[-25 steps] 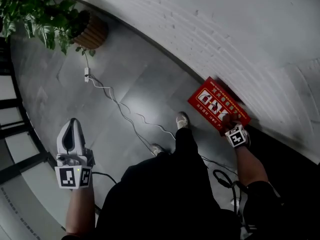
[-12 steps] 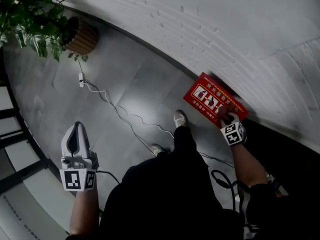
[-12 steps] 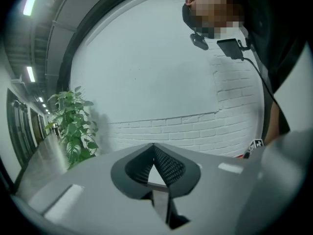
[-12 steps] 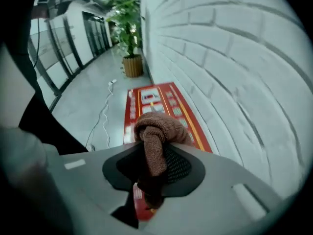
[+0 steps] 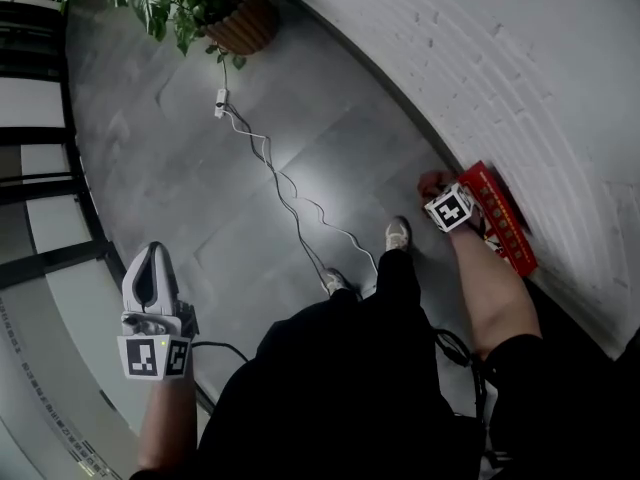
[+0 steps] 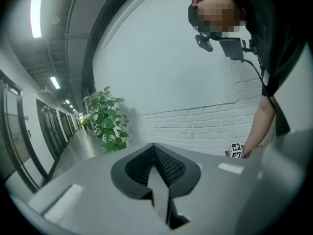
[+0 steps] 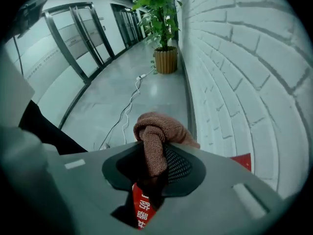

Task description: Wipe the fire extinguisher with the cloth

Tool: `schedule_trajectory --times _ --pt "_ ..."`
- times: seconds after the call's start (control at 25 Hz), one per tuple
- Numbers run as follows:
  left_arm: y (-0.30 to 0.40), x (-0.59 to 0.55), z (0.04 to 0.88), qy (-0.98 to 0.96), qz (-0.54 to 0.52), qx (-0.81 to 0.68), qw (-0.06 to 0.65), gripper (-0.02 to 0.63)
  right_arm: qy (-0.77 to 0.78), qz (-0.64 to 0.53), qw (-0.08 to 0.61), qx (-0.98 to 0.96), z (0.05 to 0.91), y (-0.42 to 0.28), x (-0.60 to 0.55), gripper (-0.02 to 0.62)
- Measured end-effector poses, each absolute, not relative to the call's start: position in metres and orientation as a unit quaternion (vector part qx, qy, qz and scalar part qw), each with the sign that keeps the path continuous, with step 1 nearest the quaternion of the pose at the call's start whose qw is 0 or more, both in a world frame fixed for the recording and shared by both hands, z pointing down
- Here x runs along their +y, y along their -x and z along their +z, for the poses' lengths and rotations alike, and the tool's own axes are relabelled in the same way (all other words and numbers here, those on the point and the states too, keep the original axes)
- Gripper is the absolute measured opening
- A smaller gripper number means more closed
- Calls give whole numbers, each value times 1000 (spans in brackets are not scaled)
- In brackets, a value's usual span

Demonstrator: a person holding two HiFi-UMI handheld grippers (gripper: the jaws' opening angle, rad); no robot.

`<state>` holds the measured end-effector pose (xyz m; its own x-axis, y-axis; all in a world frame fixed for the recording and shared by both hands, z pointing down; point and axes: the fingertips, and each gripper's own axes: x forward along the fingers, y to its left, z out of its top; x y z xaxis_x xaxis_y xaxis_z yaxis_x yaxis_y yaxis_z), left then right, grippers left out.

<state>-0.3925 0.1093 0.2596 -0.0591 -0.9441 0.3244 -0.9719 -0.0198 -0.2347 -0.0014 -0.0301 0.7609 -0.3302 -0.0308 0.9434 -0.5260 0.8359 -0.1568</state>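
- The red box-shaped fire extinguisher case with printed characters [image 5: 508, 226] lies on the grey tiled floor [image 5: 180, 168], right against the foot of the white brick wall [image 5: 520, 78].
- The brown-red knitted cloth [image 7: 161, 129] is bunched above the case's near end.
- The right hand-held gripper [image 7: 155, 155] points steeply down over the case, its jaws clamped on the cloth.
- The left hand-held gripper [image 6: 154, 153] is held well apart at the other side – jaws together, nothing between them.
- A thin white cable [image 5: 280, 183] snakes across the floor towards a leafy green plant in a ribbed brown pot [image 5: 240, 23].
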Motion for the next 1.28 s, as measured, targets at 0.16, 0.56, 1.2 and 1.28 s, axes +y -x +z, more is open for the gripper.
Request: schedule_trajectory --times 0.16,0.56,1.2,1.28 --pt "386 100 265 -700 203 -684 30 -2 -169 210 559 -784 756 -20 1 98" --pt "302 22 267 -798 165 -579 -1 -2 -295 295 541 -731 746 -180 141 95" --pt "219 -22 283 -851 156 -501 21 -2 -517 322 382 -695 688 -209 103 98" --pt "202 -24 290 -857 162 -489 24 -2 -519 335 376 -691 698 -202 75 109"
